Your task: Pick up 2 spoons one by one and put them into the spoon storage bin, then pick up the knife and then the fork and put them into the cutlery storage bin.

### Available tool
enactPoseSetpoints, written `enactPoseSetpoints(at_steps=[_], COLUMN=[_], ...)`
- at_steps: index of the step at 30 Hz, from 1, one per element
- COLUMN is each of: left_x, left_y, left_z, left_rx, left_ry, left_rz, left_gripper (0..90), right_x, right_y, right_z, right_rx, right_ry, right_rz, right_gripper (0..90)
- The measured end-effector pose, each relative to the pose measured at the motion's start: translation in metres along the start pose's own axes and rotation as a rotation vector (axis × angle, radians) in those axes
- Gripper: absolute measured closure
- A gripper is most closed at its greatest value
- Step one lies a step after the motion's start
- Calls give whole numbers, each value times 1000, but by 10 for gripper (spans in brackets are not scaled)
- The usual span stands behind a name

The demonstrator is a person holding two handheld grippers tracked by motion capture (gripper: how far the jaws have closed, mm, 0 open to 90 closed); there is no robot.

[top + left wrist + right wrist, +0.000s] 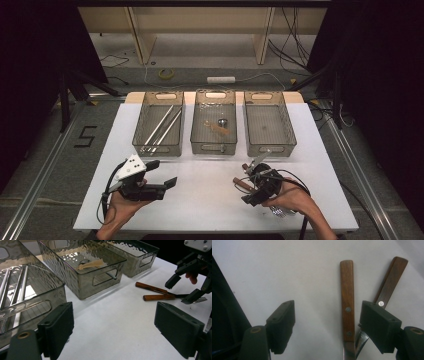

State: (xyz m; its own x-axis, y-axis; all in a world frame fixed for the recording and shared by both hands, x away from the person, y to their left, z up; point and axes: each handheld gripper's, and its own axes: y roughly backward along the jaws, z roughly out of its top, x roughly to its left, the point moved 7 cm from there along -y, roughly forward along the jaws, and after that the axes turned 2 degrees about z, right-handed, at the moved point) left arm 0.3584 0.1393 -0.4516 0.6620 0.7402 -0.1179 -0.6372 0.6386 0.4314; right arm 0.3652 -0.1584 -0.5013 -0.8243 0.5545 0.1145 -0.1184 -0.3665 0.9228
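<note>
Two wooden-handled utensils lie side by side on the white table, the nearer handle and the farther one. My right gripper hangs open just above them. The nearer handle lies between its jaws, close to the right one, and the other passes behind that jaw. From the left gripper view the handles point left and the right gripper hovers over their metal ends. My left gripper is open, holds nothing, and sits low over the table's front left. The right gripper is at the front right.
Three clear grey bins stand in a row at the back. The left bin holds long metal rods, the middle bin several small items, the right bin looks empty. Fork tines show under the right hand.
</note>
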Motion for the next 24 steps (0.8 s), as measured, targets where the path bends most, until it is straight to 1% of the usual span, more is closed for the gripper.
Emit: enactPoseSetpoints(at_steps=[2,7,8,11,15,18,24], left_x=[1,0,-1,-1,0,-1,-1], left_y=[0,-1,-1,0,0,0,0], left_z=[0,0,0,0,0,0,0], left_rx=[0,2,0,-1,-3,-1,-1], left_ry=[0,0,-1,-3,-1,-3,-4], left_rz=[-1,0,1,0,2,1,0], left_gripper=[154,153,153,154,154,154,153], right_x=[0,0,0,3,6,7,4], right_y=[-1,-2,-2,-4,-6,-8,-7], right_z=[-2,-6,-7,-10,-13,-16,-20], right_rx=[12,20,26,47,67,86,95], right_ry=[6,10,11,12,23,38,42], right_rz=[-4,-1,-7,2,4,-7,-18], right_gripper=[308,333,342,359,407,449,509])
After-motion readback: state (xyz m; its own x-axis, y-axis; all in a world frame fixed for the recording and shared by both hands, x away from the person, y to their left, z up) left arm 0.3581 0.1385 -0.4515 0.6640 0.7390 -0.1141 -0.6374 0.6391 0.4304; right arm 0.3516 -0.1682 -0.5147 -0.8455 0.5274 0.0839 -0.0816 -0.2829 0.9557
